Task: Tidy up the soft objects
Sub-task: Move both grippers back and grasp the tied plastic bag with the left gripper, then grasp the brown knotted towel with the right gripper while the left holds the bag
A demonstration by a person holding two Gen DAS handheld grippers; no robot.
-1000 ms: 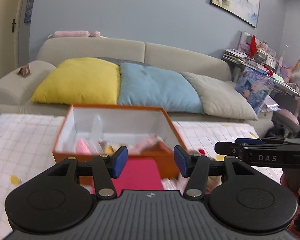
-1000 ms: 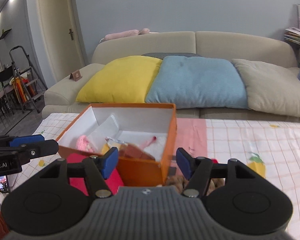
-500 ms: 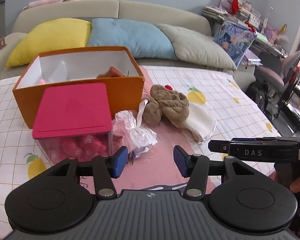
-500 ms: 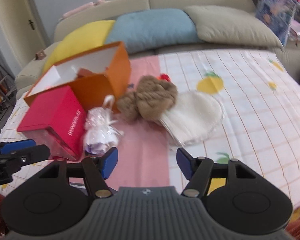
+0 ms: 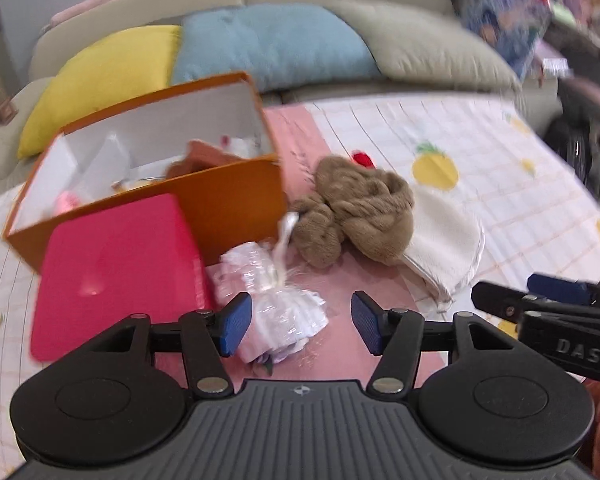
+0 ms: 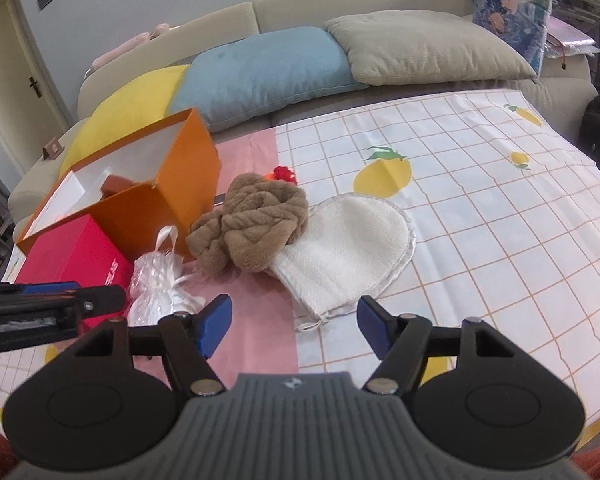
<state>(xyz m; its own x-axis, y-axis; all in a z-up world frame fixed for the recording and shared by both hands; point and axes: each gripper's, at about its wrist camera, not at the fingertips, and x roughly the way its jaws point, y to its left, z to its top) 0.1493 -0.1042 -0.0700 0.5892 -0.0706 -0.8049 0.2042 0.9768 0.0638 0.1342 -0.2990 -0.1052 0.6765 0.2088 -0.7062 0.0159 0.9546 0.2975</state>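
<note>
Behind a tabletop [image 6: 480,184] under a checked fruit-print cloth stands a beige sofa [image 6: 340,4] with three cushions. On the cloth's pink strip a brown knit bundle [image 6: 252,220] rests against a white fleece mitt [image 6: 348,248], near a clear plastic bag [image 5: 276,300], a red box [image 5: 116,268] and an open orange box [image 5: 228,196]. Both the left gripper [image 5: 298,326] and the right gripper [image 6: 294,326] have just been opening; their fingers are spread, pinching nothing.
</note>
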